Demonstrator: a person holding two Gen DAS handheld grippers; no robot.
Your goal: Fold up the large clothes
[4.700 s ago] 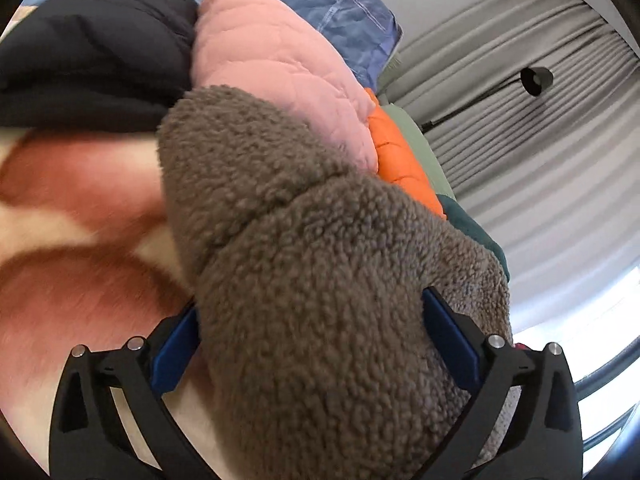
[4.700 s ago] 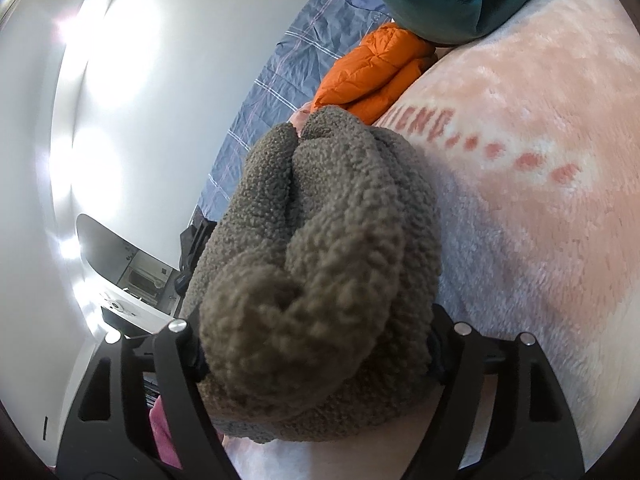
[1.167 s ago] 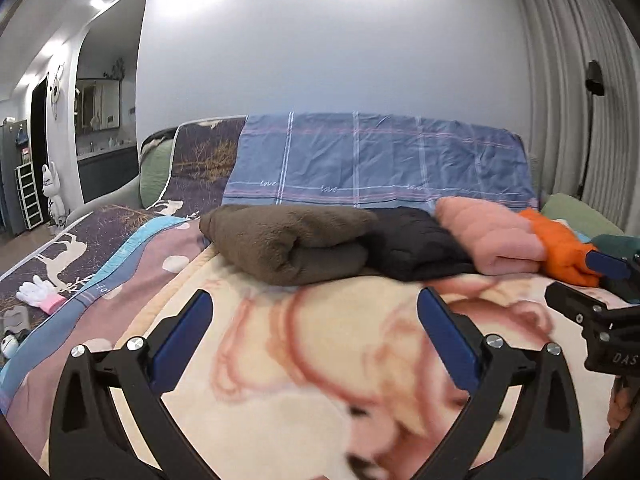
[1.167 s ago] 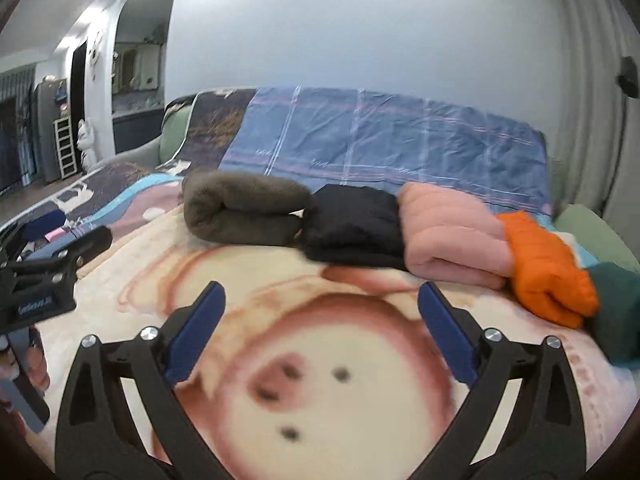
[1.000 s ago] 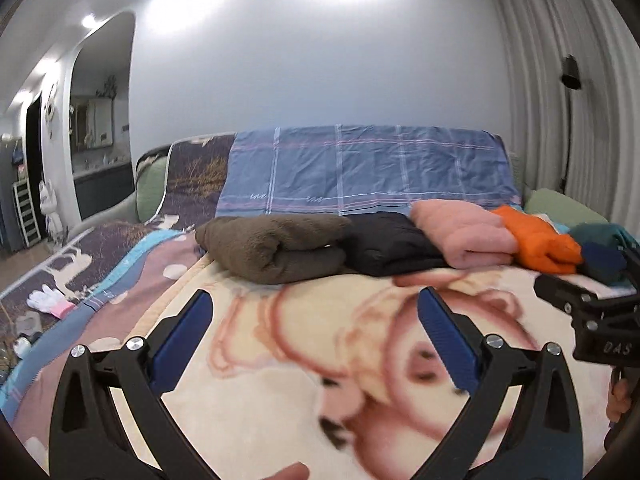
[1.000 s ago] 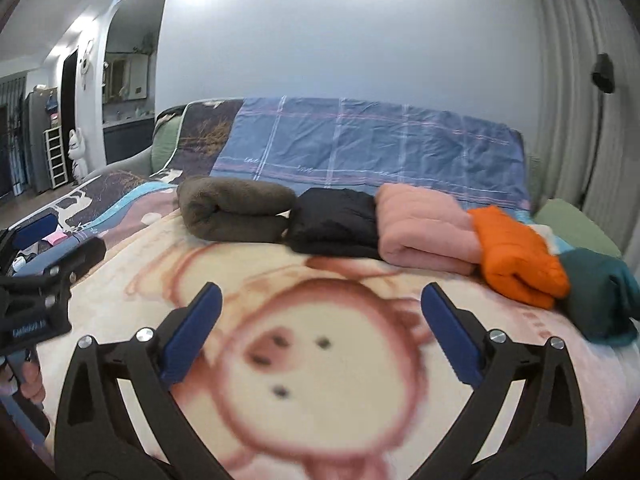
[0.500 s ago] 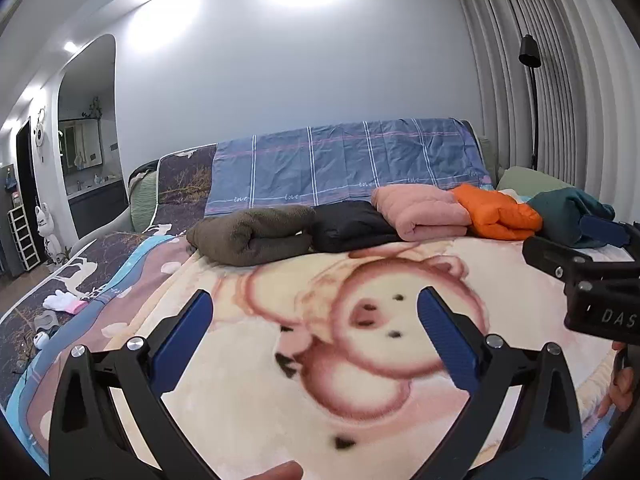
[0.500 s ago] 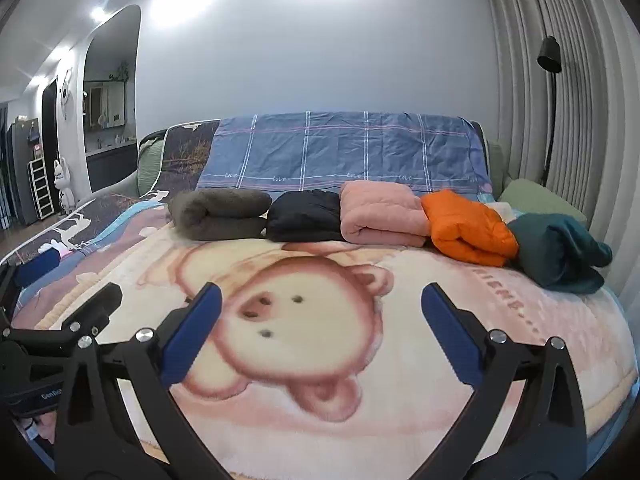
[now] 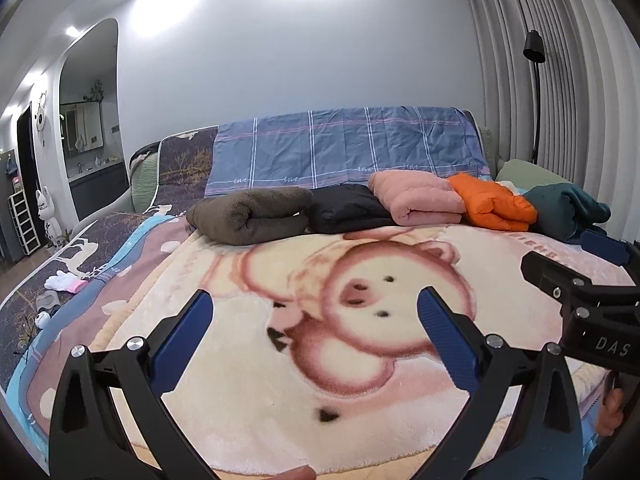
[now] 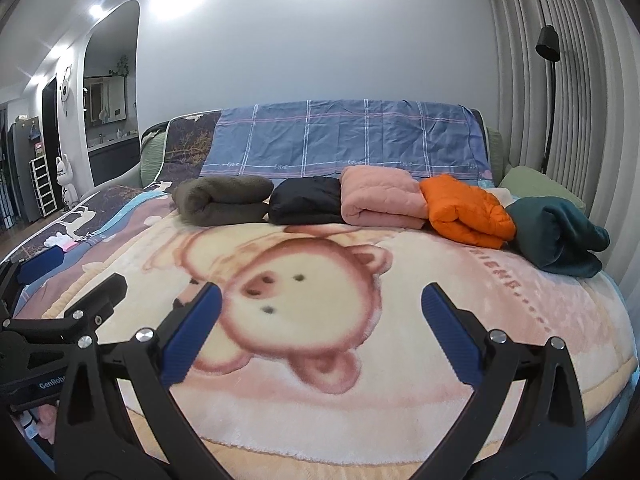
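Folded clothes lie in a row at the far side of the bed: a brown fleece (image 9: 252,216) (image 10: 222,200), a black garment (image 9: 344,210) (image 10: 306,200), a pink one (image 9: 416,198) (image 10: 382,198), an orange jacket (image 9: 492,202) (image 10: 466,210) and a teal garment (image 9: 564,210) (image 10: 556,236). My left gripper (image 9: 314,304) is open and empty, held above the pig-print blanket (image 9: 360,320) near the bed's front edge. My right gripper (image 10: 320,296) is open and empty too, level with the left one. The right gripper also shows in the left wrist view (image 9: 560,256).
A blue plaid sheet (image 9: 344,148) covers the headboard. Grey curtains (image 10: 580,80) and a black floor lamp (image 10: 548,48) stand at the right. A white and pink item (image 9: 64,282) lies on the bed's left side. A doorway and shelves (image 10: 40,188) are at the far left.
Both grippers let go of the brown fleece, which now lies at the left end of the row. Both have pulled back toward the bed's front edge, open and empty.
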